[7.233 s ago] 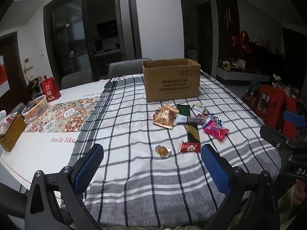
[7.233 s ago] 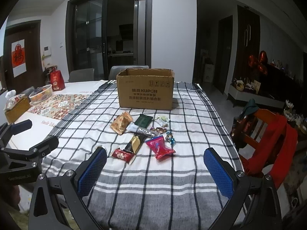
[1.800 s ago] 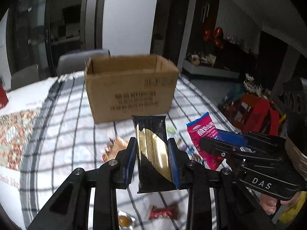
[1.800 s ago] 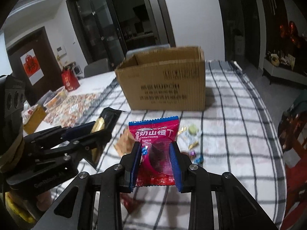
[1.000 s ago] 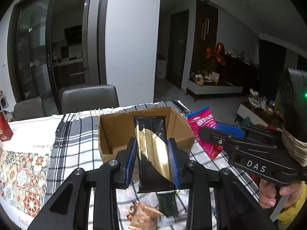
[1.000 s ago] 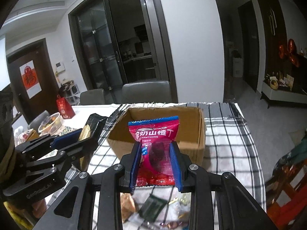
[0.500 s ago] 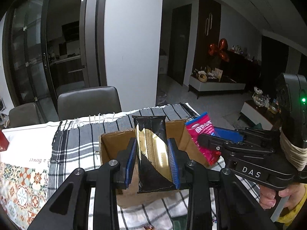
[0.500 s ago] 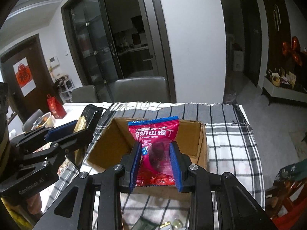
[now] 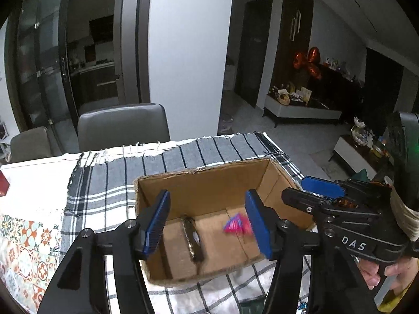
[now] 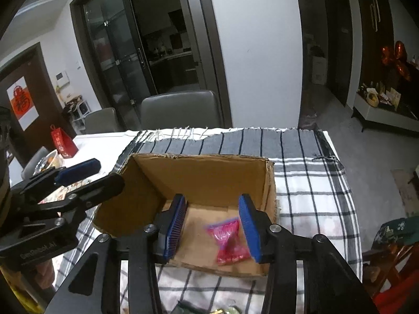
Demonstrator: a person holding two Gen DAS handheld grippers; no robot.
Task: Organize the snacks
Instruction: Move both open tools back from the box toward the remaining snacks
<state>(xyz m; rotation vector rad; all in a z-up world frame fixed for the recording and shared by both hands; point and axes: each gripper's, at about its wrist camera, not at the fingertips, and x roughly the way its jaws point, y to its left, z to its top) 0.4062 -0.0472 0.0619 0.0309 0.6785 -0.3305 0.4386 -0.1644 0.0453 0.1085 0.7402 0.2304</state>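
Both snacks, gripped half a second ago, are now released: the black-gold packet and red packet are seen inside the cardboard box. The left gripper and right gripper are held above the box, jaws opening and empty, clear of its walls.

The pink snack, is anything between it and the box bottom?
Nothing visible. The pink snack is already inside the box, below the right claw, whose jaws are opening with nothing pressed between them. The black snack is in there too, under the opening left claw.
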